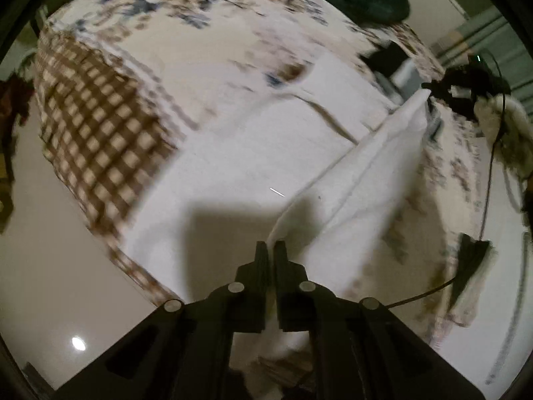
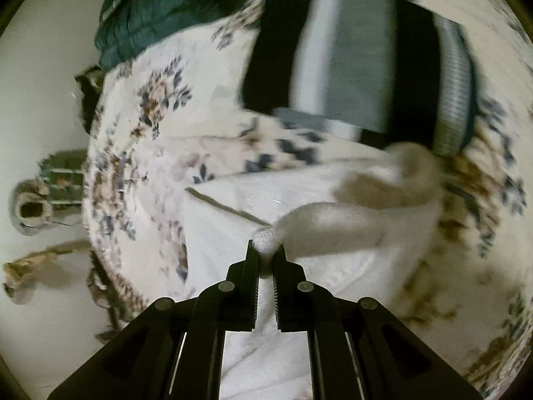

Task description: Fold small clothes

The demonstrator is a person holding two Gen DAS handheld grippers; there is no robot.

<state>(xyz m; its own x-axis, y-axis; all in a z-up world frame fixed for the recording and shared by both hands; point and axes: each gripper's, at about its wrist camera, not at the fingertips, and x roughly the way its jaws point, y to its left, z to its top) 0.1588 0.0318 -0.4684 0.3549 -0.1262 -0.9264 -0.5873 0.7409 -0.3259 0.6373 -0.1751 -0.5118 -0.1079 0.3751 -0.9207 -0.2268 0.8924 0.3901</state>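
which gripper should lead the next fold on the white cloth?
Probably left gripper: shut on the white cloth with its edge stretched straight ahead. Right gripper pinches only a bunched corner.

Right gripper [image 2: 265, 253] clamped on white garment [image 2: 333, 223] above floral bedsheet [image 2: 140, 140].

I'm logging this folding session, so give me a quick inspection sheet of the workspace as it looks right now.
Surface: floral bedspread with a brown checked border.
Job's things: white garment, one edge lifted.
Clutter: striped black, white and grey garment; dark green quilt.
Grippers: left gripper shut on the white garment; right gripper shut on another corner of it.
Cables: black cable hanging at the right gripper.
Surroundings: pale floor; pictures blurred.
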